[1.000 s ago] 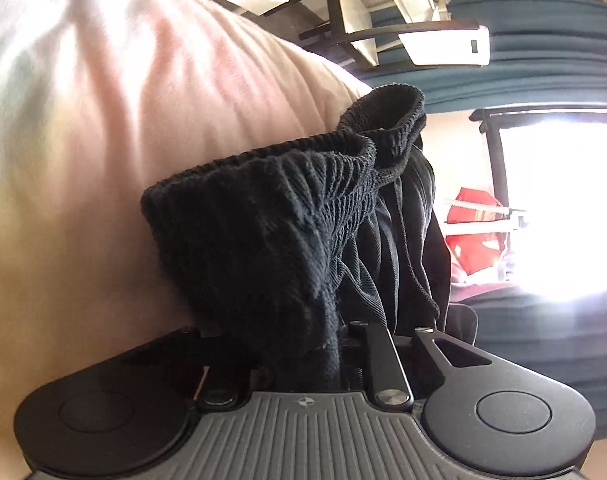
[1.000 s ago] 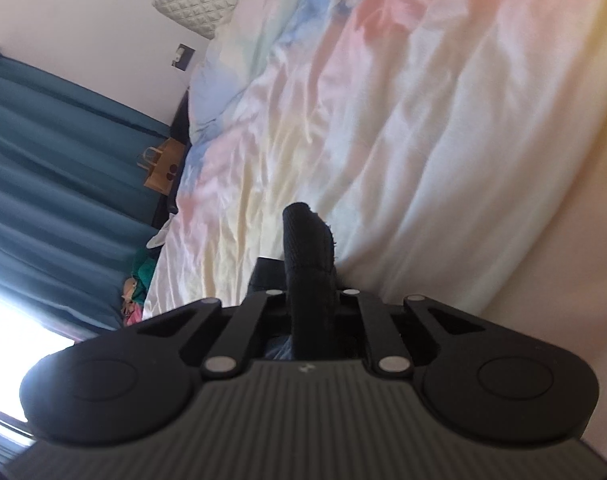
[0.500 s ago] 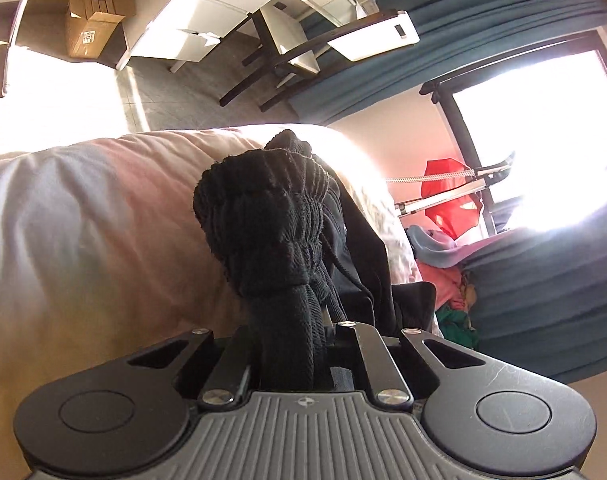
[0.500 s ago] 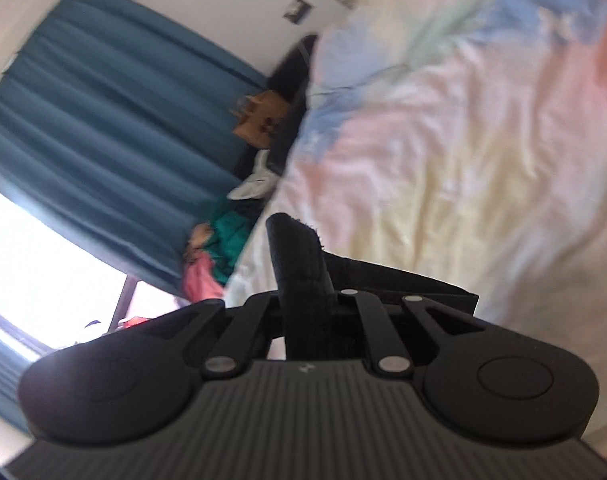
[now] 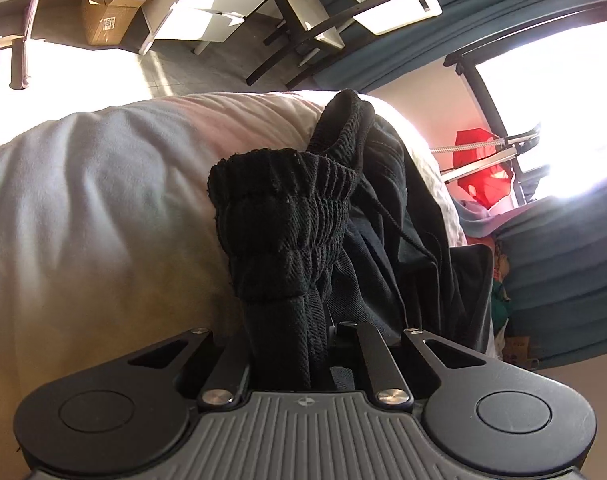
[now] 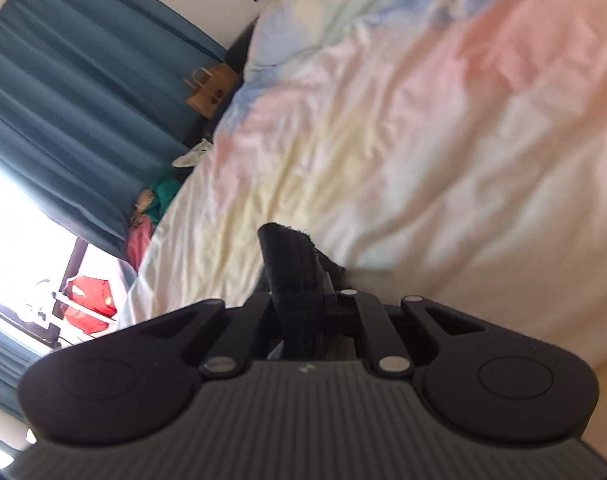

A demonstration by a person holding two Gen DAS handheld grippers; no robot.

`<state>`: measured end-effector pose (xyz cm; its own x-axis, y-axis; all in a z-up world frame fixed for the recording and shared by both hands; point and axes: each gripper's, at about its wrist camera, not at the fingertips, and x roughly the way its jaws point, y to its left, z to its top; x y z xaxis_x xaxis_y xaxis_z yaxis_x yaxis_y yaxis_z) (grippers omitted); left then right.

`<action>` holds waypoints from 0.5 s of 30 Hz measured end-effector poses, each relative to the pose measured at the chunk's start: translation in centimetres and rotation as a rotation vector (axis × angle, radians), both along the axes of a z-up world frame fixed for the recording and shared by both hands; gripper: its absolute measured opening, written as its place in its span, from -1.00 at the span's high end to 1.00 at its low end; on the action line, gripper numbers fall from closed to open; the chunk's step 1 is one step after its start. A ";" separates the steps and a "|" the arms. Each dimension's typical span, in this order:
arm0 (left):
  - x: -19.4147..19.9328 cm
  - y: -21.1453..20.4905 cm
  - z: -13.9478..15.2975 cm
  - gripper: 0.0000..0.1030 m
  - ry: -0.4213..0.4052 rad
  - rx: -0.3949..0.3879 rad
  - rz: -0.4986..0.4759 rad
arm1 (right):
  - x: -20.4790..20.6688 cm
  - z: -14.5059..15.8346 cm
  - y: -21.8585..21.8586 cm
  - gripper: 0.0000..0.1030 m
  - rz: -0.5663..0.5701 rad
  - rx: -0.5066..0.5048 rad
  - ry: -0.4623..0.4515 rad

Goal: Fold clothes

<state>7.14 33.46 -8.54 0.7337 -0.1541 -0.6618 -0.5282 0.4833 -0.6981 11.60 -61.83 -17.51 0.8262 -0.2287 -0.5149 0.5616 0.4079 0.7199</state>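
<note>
Two grippers each pinch the same black garment (image 5: 303, 232): the left gripper (image 5: 291, 344) has its fingers pressed on a bunched ribbed waistband, the right gripper (image 6: 307, 312) on a narrow ribbed edge poking up between its fingers. Beyond the left grip the rest of the garment trails down over the bed (image 5: 103, 200) toward its far edge, a drawstring (image 5: 395, 220) hanging loose across it.

Likely trouble: the thick bunch in the left grip could creep out under the garment's own weight, and the right grip holds only a small tab, so a sharp tug might pull it free. The loose cord could end up trapped inside a fold. Cloth near the bed's edge could slide off.

Farther off, a cardboard box (image 5: 111, 12) stands open on the floor; its contents cannot be made out.
</note>
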 end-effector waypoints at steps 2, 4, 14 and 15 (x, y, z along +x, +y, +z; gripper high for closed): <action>0.2 0.0 -0.8 0.76 0.027 0.022 -0.014 | -0.6 -1.0 0.5 0.85 -0.011 -0.001 0.016; 0.8 0.2 -1.4 0.69 0.065 0.051 -0.038 | -1.1 -2.0 1.1 0.84 -0.022 -0.003 0.032; 2.3 -1.5 0.1 0.16 0.095 0.304 -0.184 | -0.9 -2.1 2.2 0.54 0.008 -0.072 0.154; 2.2 -1.8 0.6 0.05 0.095 0.339 -0.200 | -1.0 -1.5 2.5 0.37 0.010 -0.096 0.161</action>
<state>9.32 31.67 -7.99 0.6445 -0.0495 -0.7630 -0.4546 0.7775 -0.4345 10.65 -59.30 -19.03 0.7374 -0.2754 -0.6167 0.6619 0.4766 0.5785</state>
